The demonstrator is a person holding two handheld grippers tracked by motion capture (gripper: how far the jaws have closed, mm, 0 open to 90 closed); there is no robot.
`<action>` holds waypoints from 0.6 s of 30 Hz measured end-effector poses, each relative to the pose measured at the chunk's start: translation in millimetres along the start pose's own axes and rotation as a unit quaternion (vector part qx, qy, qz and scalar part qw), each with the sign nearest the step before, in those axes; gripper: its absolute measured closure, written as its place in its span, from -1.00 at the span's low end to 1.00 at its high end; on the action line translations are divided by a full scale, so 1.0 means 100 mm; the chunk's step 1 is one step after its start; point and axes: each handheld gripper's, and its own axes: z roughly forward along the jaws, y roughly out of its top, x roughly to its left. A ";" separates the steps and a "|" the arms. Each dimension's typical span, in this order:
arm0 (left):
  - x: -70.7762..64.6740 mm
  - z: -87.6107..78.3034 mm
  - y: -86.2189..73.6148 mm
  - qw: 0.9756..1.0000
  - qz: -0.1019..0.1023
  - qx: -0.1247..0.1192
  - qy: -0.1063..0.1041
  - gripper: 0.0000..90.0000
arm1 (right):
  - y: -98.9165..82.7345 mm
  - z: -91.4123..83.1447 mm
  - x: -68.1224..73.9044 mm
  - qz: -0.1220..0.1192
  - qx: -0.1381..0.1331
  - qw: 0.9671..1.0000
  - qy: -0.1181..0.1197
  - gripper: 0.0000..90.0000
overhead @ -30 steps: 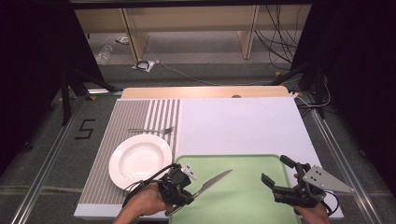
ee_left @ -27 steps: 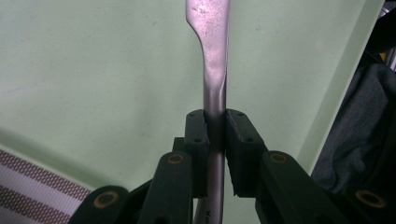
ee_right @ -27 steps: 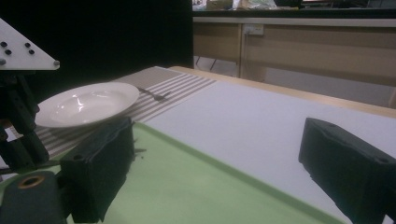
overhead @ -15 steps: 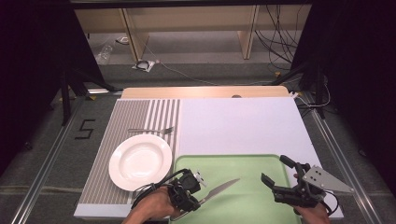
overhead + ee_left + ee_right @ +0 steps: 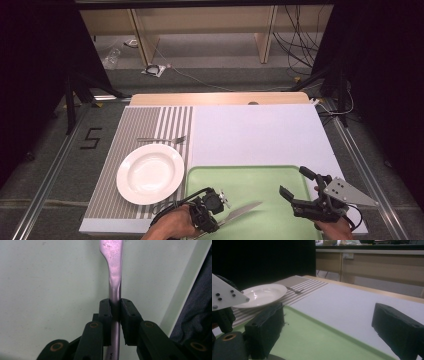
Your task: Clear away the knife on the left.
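Since the earlier frame, the table knife has been carried lower over the green tray, clenched at its stiff, slippery handle by the left tongs; the right tongs stand released.

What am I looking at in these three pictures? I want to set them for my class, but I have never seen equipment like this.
A person sits at a table and holds a hand-operated tool with two black jaws in each hand; there is no robot arm. The high view looks down from above the person. The other two pictures come from small cameras riding on each tool, looking along its jaws.

On the table lie a striped placemat, a white plate, a fork beyond the plate, and a green tray.

The left tool is clamped on the handle of a table knife, its blade pointing out over the tray. The right tool holds nothing; its jaws stand wide apart above the tray.
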 end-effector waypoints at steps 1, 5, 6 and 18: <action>-0.01 0.01 0.00 1.000 -0.001 0.001 -0.001 0.76 | 0.00 0.00 0.00 0.000 0.000 1.000 0.000 -0.74; -0.01 0.05 0.00 1.000 -0.003 0.007 0.001 0.76 | 0.00 0.00 0.00 0.000 -0.001 1.000 0.000 -0.74; 0.00 0.06 0.00 1.000 0.001 0.012 0.002 0.76 | 0.00 0.00 0.00 0.000 0.000 1.000 0.001 -0.74; -0.08 0.03 0.03 1.000 0.000 -0.019 0.020 0.20 | 0.00 -0.01 0.00 0.002 0.000 1.000 0.001 -0.74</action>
